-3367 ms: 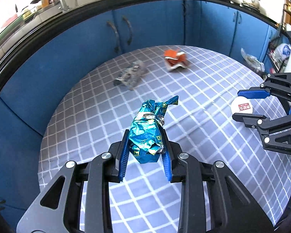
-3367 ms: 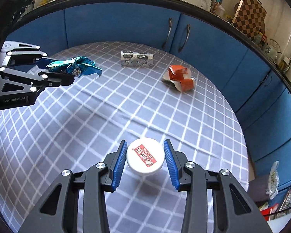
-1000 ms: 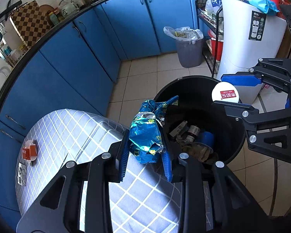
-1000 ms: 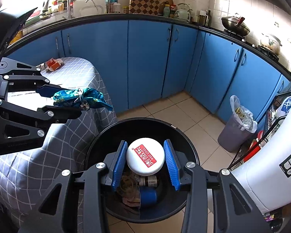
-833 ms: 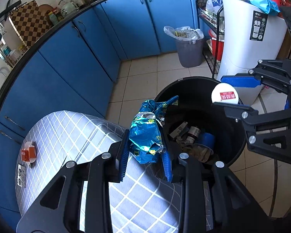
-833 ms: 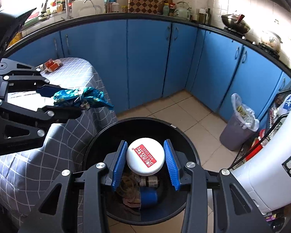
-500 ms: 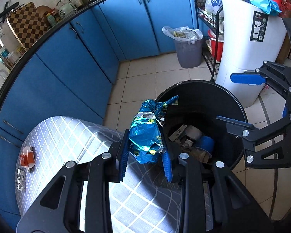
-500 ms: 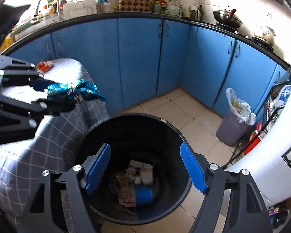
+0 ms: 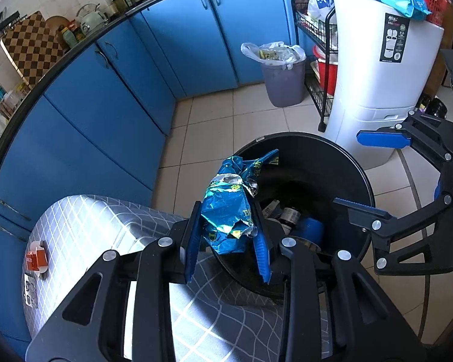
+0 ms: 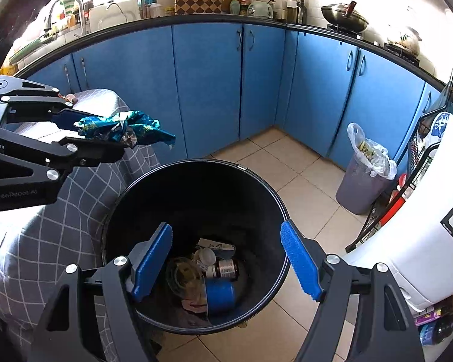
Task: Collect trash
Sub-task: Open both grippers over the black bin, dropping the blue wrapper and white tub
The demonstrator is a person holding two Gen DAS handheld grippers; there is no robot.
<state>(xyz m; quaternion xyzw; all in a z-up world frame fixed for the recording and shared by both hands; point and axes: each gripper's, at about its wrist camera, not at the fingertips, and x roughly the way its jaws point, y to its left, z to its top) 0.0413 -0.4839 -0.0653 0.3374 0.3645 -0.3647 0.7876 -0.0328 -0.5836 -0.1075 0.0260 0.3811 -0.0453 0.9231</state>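
A crumpled blue foil wrapper sits between the blue pads of my left gripper, which still touch it while the jaws are opening. It hangs over the near rim of the black trash bin, at the table's edge. In the right wrist view the left gripper and wrapper are at the left, above the bin. My right gripper is open and holds nothing over the bin's mouth. A white round tub lies among the trash on the bin's floor.
The table with the grey checked cloth stands left of the bin and carries an orange carton and a silver wrapper. A small grey bin with a plastic bag, a wire rack and a white appliance stand on the tiled floor. Blue cabinets line the walls.
Both grippers came from the table to the bin. The right gripper opened and its white tub fell into the bin. The left gripper drifted a little further over the rim with the wrapper.
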